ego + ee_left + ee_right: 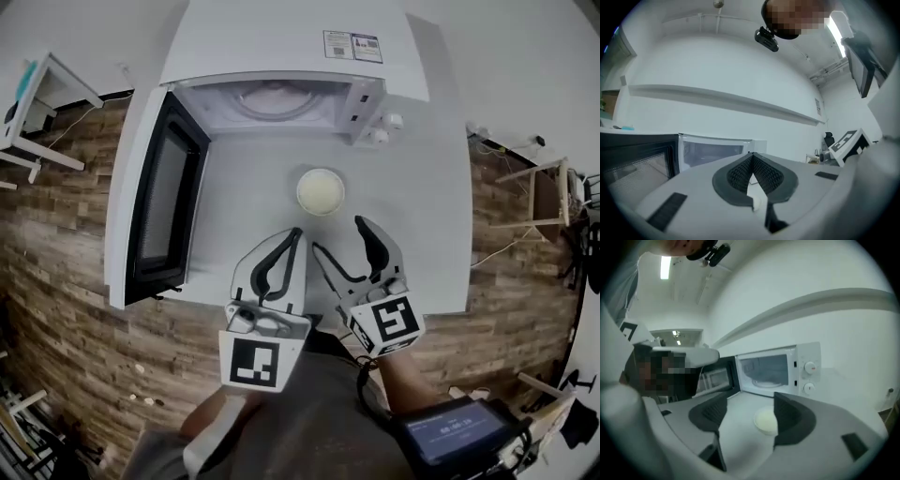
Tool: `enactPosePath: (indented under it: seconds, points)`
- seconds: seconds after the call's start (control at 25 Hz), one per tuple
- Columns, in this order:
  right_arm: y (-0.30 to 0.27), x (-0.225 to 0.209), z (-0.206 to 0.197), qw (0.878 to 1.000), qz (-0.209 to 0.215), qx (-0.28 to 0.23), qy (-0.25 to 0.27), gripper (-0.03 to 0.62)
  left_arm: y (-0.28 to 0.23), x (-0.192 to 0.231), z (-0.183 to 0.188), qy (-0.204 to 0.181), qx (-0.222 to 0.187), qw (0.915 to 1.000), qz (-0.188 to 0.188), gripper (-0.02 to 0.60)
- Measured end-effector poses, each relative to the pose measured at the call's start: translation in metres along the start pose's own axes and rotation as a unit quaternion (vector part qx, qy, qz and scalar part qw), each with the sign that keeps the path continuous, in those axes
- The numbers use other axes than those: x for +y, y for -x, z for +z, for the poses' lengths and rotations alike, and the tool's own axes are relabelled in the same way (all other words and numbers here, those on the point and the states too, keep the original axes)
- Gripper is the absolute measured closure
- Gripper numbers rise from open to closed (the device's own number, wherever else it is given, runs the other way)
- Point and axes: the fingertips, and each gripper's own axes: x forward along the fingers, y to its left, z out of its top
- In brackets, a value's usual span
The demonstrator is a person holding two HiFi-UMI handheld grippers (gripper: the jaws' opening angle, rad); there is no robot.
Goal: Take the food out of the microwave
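Head view: microwave (281, 66) top centre, door (155, 202) swung open to the left, cavity w/ glass turntable in view. Bowl of food (321, 190) sits out on the white surface (422, 187), centre frame, in front of the oven. Left claw (298, 232) lower centre, jaws together, nothing in it. Right claw (337, 234) just right of it, jaws apart, empty, tips near the bowl but not touching. Left gripper view: left claw (751, 154) shut, pads meeting at the tips, holding nothing; microwave (712, 150) mid left behind it. Right gripper view: right claw (749, 411) partly open, pads clear of the bowl (765, 420), which sits on the surface beyond them, bottom centre; open microwave (773, 369) behind, 2 knobs (809, 366) at its right.
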Motion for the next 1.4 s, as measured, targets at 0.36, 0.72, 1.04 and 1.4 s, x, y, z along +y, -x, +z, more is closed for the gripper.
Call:
enactPosePath:
  seconds: [0.36,0.72,1.04,1.4]
  points:
    - [0.045,0.025,0.111,0.993,-0.010,-0.114,0.040,0.568,0.021,-0.010,0.064,-0.037,-0.051,0.9978,0.020,0.575]
    - [0.064,0.032,0.143,0.985,-0.013,-0.158,0.066,0.586,0.028,-0.017,0.085,-0.055,-0.066,0.9956,0.038,0.575]
    - [0.065,0.034,0.144,0.984,-0.015,-0.159,0.074,0.586,0.028,-0.017,0.089,-0.055,-0.073,0.9951,0.037,0.575]
    - [0.065,0.035,0.147,0.984,-0.014,-0.164,0.074,0.586,0.026,-0.018,0.090,-0.057,-0.072,0.9953,0.033,0.575]
